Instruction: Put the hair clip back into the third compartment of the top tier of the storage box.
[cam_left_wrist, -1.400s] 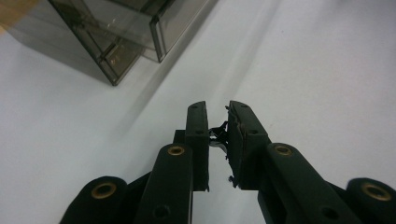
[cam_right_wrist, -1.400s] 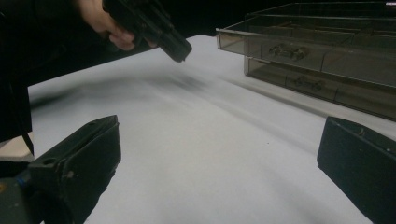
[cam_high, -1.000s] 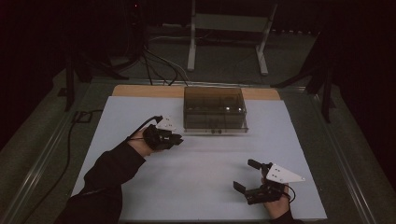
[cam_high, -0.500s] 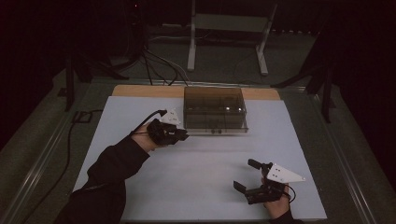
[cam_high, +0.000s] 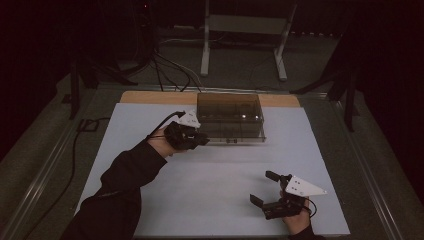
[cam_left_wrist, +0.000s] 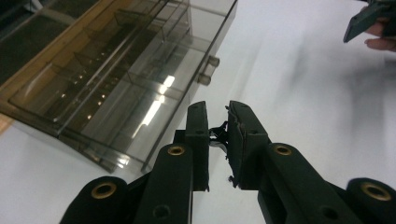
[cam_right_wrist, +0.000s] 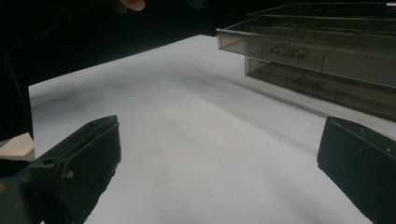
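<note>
Left tool (cam_high: 200, 140) hangs near the far-left part of the bench (cam_high: 210, 200), just off the front-left corner of the smoked clear drawer box (cam_high: 230, 116). Its jaws are nearly together; in the left gripper view (cam_left_wrist: 218, 140) a tiny dark scrap with a pale bit (cam_left_wrist: 217, 136) sits in the narrow gap between them, too small to identify. Can't tell if the tool touches the box.

The box stands at the middle of the far edge of the bench, on the white sheet, with a strip of wood (cam_high: 150, 96) showing behind it. It has stacked shallow drawers split into compartments; two small round knobs (cam_left_wrist: 208, 70) stick out of its front. Small dark parts (cam_right_wrist: 287, 51) lie in the drawers, blurred.

Right tool (cam_high: 262, 187) rests low near the front-right corner of the bench, well apart from the box, jaws spread wide with only bare white sheet between them (cam_right_wrist: 219, 158). Grey three-cornered plate (cam_high: 302, 186) on top of it.

Between the two tools is open white sheet. A black cable (cam_high: 75, 150) runs along the left edge of the bench. Beyond the far edge: a pale metal stand (cam_high: 245, 30) and loose cables (cam_high: 165, 65) on the dark floor.
</note>
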